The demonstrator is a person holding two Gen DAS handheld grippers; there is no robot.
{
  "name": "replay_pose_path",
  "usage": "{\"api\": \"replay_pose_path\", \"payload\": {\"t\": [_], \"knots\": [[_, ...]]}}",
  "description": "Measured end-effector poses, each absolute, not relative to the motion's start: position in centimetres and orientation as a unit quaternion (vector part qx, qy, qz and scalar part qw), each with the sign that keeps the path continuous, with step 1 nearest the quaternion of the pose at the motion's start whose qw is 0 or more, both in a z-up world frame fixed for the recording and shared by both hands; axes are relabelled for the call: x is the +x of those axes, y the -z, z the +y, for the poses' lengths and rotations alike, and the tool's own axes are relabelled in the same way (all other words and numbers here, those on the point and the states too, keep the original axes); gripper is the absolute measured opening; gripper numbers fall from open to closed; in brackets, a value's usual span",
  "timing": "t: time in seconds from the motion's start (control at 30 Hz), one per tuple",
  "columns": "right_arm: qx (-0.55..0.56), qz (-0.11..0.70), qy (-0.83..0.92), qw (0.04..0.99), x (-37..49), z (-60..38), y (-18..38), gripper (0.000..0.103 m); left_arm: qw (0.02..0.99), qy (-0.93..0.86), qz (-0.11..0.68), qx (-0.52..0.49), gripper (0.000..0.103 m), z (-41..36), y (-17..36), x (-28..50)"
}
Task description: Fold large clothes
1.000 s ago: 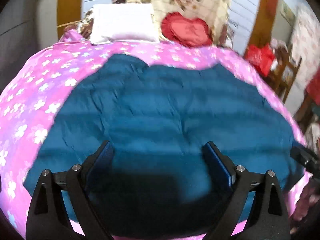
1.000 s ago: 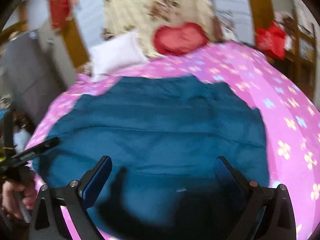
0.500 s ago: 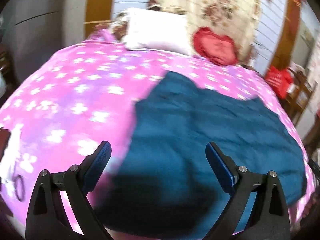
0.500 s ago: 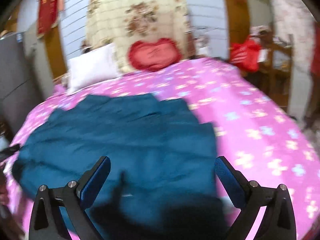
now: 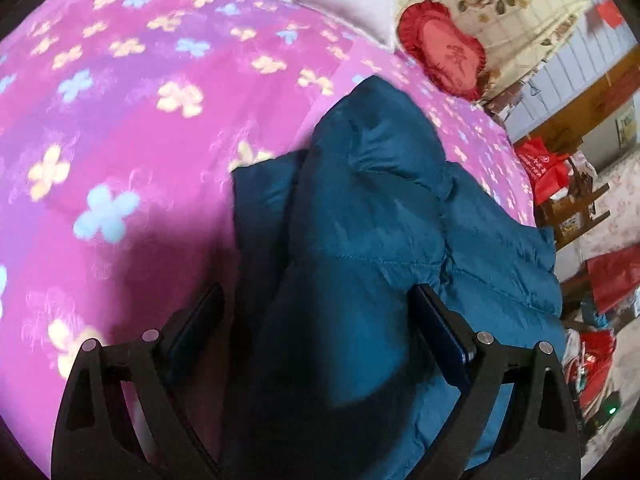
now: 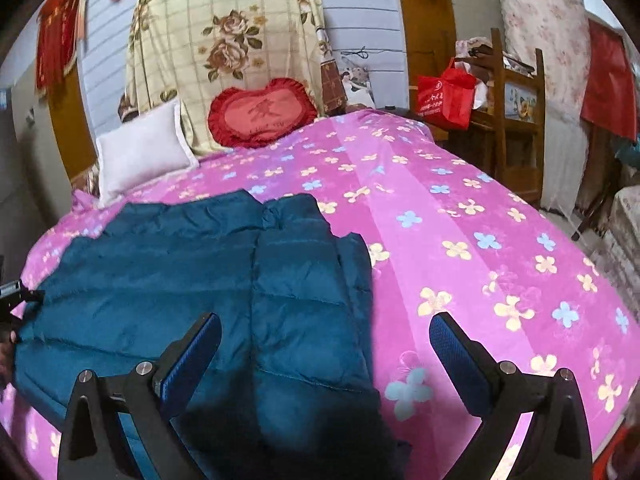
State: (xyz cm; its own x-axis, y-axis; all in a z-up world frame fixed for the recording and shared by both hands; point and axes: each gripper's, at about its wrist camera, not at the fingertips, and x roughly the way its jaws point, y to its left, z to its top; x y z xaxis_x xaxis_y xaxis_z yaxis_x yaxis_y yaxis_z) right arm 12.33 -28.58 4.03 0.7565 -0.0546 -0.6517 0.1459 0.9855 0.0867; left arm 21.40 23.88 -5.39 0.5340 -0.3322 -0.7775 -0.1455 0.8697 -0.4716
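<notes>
A large teal quilted jacket (image 6: 200, 280) lies spread flat on the pink flowered bed (image 6: 460, 208). My left gripper (image 5: 316, 324) is open and hovers low over the jacket's (image 5: 380, 208) left end, where a puffed fold of fabric rises between its fingers without being pinched. My right gripper (image 6: 326, 356) is open above the jacket's right edge, with its left finger over the fabric and its right finger over the bare sheet. In the right wrist view, the tip of the left gripper (image 6: 10, 292) shows at the far left edge.
A white pillow (image 6: 140, 156) and a red heart cushion (image 6: 260, 114) sit at the head of the bed against a floral cloth. A red bag (image 6: 444, 96) and wooden furniture (image 6: 516, 120) stand to the bed's right. Bare sheet (image 5: 120, 120) lies left of the jacket.
Both grippers have swung apart from the jacket's middle: the left one went to its left end and dropped close to the fabric, the right one to its right edge. Both stayed open.
</notes>
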Motion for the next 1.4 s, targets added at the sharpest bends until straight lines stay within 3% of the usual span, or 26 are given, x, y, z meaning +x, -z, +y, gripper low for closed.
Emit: {"api": "replay_pose_path", "payload": {"t": [0.1,0.3,0.43,0.5,0.67,0.83,0.97,1.1,1.17,1.2,1.33,1.4], "knots": [[0.088,0.349,0.056,0.931,12.3,-29.8,-4.0,0.103,0.850,0.061,0.470,-0.229,0.095,23.6,5.3,21.6],[0.155,0.357,0.077,0.918,12.2,-35.4,-4.0,0.103,0.879,0.072,0.429,-0.195,0.061,22.1,5.5,20.8],[0.190,0.370,0.055,0.908,13.3,-37.1,-3.2,0.103,0.901,0.050,0.403,-0.153,0.047,20.6,5.6,20.3],[0.205,0.380,0.004,0.902,14.8,-36.7,-2.9,0.103,0.908,0.036,0.395,-0.132,0.045,20.1,5.5,20.1],[0.150,0.414,-0.078,0.895,18.7,-34.2,-2.5,0.103,0.908,0.033,0.398,-0.127,0.049,20.2,5.9,20.3],[0.137,0.470,-0.077,0.868,21.3,-34.5,0.4,0.103,0.898,0.029,0.410,-0.159,0.069,21.2,6.3,20.6],[0.226,0.469,-0.132,0.844,22.6,-35.7,2.4,0.103,0.895,0.030,0.411,-0.169,0.071,21.4,6.4,20.8],[0.226,0.462,-0.201,0.834,23.0,-34.7,2.9,0.103,0.895,0.031,0.412,-0.170,0.072,21.3,6.4,20.8],[0.209,0.460,-0.197,0.840,22.9,-34.1,2.8,0.099,0.895,0.032,0.411,-0.169,0.072,21.3,6.4,20.8],[0.207,0.459,-0.207,0.839,22.8,-33.7,2.7,0.086,0.895,0.032,0.410,-0.171,0.071,21.3,6.4,20.7],[0.165,0.439,-0.201,0.860,22.0,-33.0,1.9,0.062,0.911,0.029,0.385,-0.147,0.041,20.3,5.7,20.0],[0.138,0.426,-0.194,0.873,21.6,-32.2,1.6,0.053,0.916,0.022,0.378,-0.132,0.035,19.9,5.5,19.8]]}}
